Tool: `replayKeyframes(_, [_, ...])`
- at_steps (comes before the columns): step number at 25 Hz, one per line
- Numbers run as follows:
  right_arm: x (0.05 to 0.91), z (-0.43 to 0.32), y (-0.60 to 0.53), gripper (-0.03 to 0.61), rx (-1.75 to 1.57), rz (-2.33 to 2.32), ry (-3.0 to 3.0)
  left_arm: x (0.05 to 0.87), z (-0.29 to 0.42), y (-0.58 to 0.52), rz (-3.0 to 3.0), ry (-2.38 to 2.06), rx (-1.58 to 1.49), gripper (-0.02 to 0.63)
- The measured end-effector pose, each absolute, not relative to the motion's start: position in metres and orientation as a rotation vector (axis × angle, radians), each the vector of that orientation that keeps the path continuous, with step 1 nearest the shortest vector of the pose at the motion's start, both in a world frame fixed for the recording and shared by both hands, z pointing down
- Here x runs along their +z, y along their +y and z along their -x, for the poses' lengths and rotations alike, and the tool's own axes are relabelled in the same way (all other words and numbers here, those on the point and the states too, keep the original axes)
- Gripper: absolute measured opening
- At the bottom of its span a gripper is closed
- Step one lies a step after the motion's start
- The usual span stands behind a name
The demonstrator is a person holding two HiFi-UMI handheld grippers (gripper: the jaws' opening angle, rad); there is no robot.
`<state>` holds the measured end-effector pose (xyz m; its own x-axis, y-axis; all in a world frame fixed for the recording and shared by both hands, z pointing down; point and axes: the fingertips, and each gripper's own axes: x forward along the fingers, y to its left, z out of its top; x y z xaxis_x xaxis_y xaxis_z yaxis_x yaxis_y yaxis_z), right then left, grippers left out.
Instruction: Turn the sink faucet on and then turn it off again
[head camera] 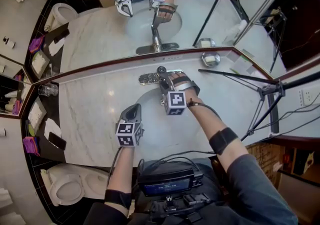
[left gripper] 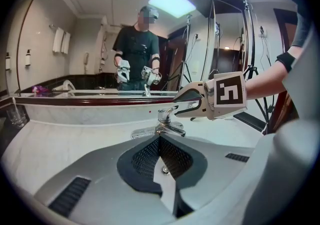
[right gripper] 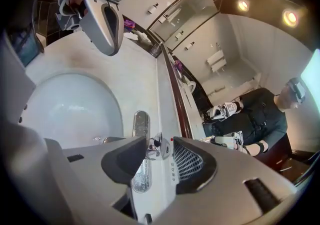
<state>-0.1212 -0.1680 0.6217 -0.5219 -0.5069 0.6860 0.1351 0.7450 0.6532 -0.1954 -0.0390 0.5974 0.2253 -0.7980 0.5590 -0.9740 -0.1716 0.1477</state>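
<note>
Chrome: the one faucet (head camera: pixel 159 75) stands at the back rim of the single sink basin (head camera: pixel 150 101). The right gripper (head camera: pixel 166 82) reaches across the basin to it with its jaws spread wide. The faucet's lever sits in the gap between its two fingers (right gripper: pixel 122 161), and neither pad presses on it. The left gripper (head camera: pixel 133 110) hangs at the basin's near-left rim, well short of the faucet, its two fingers clenched together on nothing. Two grippers in all, one faucet, one basin.
</note>
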Motion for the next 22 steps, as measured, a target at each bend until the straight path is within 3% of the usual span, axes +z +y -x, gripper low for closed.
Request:
replayKeyframes(16, [0.642,0.126,-0.143,0.121,-0.696,-0.14,-1.986,0.608,0.194,-0.039,-2.014,-1.612,0.487,0.002])
replayKeyframes(22, [0.652,0.124,-0.136,0.127,-0.674,-0.124,-1.967,0.607,0.198,-0.037,-2.011,-1.619,0.488,0.003])
